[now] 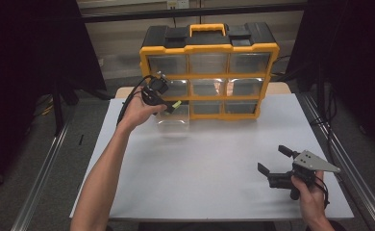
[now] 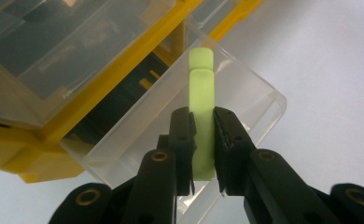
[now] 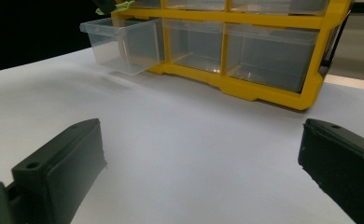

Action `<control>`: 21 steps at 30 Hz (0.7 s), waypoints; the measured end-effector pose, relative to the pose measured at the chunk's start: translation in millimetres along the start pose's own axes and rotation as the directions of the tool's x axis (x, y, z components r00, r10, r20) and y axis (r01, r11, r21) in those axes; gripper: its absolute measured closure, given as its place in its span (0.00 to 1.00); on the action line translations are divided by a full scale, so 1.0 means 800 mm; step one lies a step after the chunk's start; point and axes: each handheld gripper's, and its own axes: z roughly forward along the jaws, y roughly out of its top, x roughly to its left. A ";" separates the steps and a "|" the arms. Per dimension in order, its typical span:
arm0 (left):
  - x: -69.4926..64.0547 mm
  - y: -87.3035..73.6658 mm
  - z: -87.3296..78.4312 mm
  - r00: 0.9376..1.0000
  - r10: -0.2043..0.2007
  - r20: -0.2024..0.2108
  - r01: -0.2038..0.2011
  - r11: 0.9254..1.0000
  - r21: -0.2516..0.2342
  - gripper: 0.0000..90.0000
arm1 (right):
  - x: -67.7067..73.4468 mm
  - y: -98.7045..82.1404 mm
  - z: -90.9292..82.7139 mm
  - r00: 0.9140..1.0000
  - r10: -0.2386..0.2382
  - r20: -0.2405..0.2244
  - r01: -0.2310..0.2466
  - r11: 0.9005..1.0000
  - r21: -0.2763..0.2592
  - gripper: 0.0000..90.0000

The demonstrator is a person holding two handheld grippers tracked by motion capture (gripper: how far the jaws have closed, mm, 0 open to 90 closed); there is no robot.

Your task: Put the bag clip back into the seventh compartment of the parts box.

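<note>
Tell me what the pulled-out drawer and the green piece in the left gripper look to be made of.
Drawer: clear, glossy hard plastic, likely; the table shows through its walls.
Green piece: opaque pale green, matte and smooth, probably plastic or rubber; the look leaves it open. The left gripper is shut on it.

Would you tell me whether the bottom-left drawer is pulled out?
Out: the clear drawer juts forward from the yellow organizer over the table.

Pale green stick (image 2: pixel 201 116) of smooth, faintly glossy plastic, pinched between matt black plastic fingers (image 2: pixel 183 140) with brass-coloured rivets. Pulled-out drawer (image 2: pixel 245 100) of clear, glossy plastic, glinting along its rim; organizer frame (image 1: pixel 208 48) of smooth yellow plastic under a matt black plastic lid. Tabletop (image 1: pixel 209 159) covered in matt white, paper-like sheet, smooth and unmarked.
</note>
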 end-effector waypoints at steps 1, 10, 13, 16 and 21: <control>0.000 -0.001 0.002 1.000 -0.004 0.003 0.004 1.000 0.002 0.87 | 0.000 0.000 0.000 1.000 -0.003 0.000 0.003 1.000 0.000 0.00; 0.004 -0.006 0.010 1.000 -0.017 0.013 0.017 1.000 0.004 0.87 | 0.000 0.000 0.000 1.000 0.000 0.001 0.000 1.000 0.002 0.00; 0.003 -0.006 0.013 1.000 -0.012 0.014 0.012 1.000 0.014 0.87 | 0.000 0.000 0.000 1.000 0.001 -0.002 -0.001 1.000 0.002 0.00; 0.002 -0.008 0.017 0.999 -0.032 0.018 0.032 0.999 0.004 0.87 | 0.000 0.000 0.000 1.000 0.001 -0.002 -0.001 1.000 0.002 0.00; 0.005 -0.010 0.015 0.999 -0.025 0.030 0.026 0.999 -0.018 0.87 | 0.000 0.000 0.000 1.000 0.002 -0.003 -0.002 1.000 0.002 0.00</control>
